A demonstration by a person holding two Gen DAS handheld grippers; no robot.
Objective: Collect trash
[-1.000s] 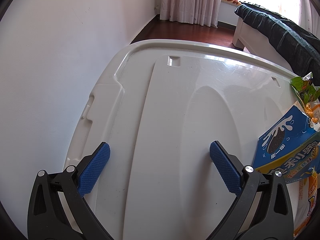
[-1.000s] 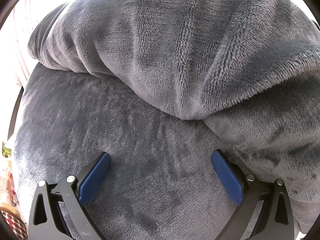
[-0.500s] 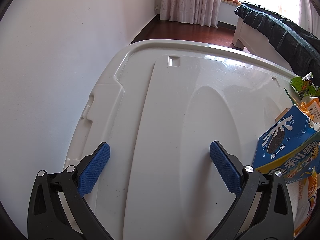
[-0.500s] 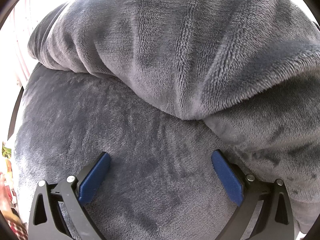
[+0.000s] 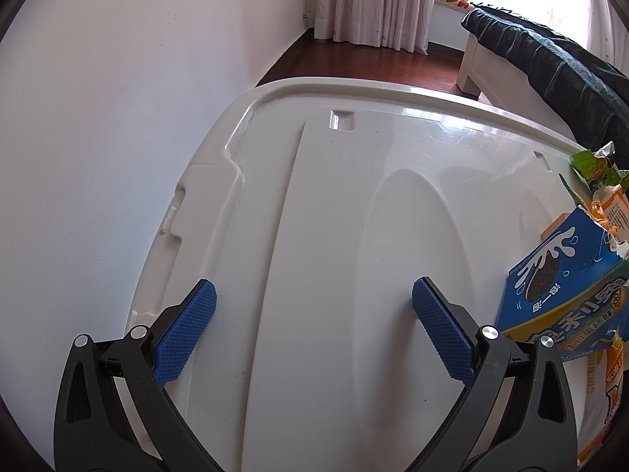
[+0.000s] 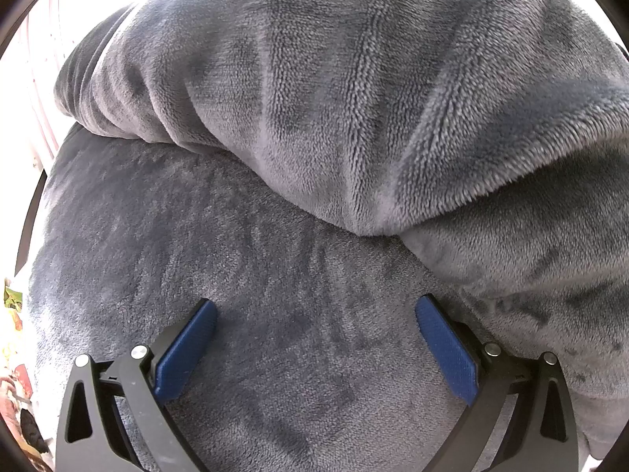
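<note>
Left tongs point(image 5: 314, 324) spread wide, gripping nothing, above glossy white plastic storage-bin lid point(image 5: 354, 216) with moulded ridges and a square notch near its far rim. Trash heaped at right edge of frame: blue cookie box point(image 5: 558, 287), flat cardboard, torn open at its top end, long axis tilted toward upper right; crinkled green wrapper point(image 5: 593, 167) beyond it; orange packet point(image 5: 613, 212) between them. Right tongs point(image 6: 314, 340) likewise wide apart, empty, close over plush grey fleece blanket point(image 6: 314, 157), thick fold bulging across upper frame.

Glossy white plastic lid point(image 5: 354, 236); plush grey fleece blanket point(image 6: 354, 118)
</note>
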